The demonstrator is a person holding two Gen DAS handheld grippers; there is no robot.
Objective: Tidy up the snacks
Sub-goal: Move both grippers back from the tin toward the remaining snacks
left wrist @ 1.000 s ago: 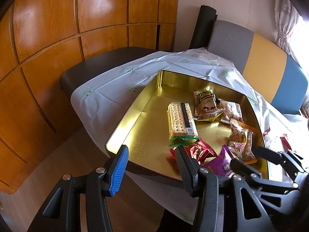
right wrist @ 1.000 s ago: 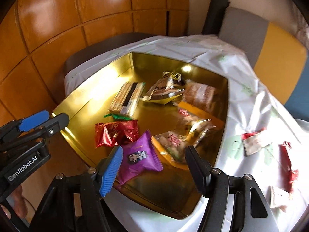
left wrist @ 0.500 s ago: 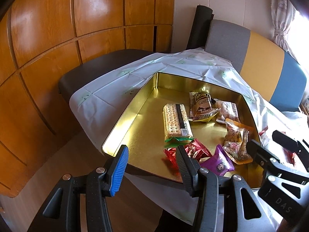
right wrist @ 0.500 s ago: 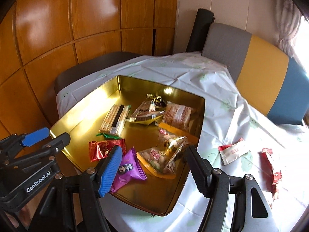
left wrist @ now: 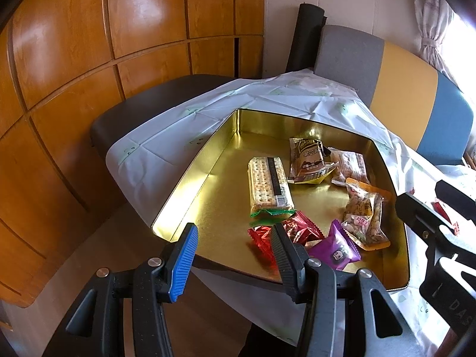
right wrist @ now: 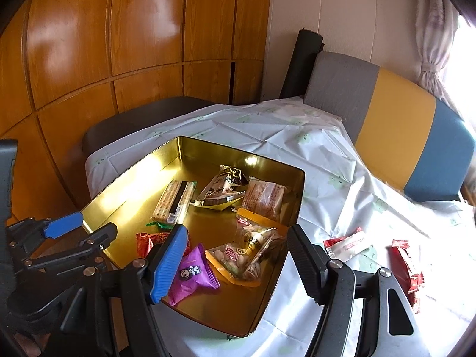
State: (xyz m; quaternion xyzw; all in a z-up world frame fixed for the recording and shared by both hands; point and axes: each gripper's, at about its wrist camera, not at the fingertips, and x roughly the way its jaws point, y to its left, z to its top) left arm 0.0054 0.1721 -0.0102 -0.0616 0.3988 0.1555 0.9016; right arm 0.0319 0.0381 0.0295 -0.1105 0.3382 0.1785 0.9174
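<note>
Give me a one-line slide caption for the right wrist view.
Open right gripper above a gold tin of snacks, two red-and-white packets left outside on the white tablecloth.

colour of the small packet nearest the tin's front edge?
Purple packet, with a small cartoon face; clearest in the right wrist view.

Gold tin (right wrist: 297, 196) holds seven wrapped snacks (right wrist: 174, 200); two red-white packets (right wrist: 346, 244) lie on the cloth beside it
</note>
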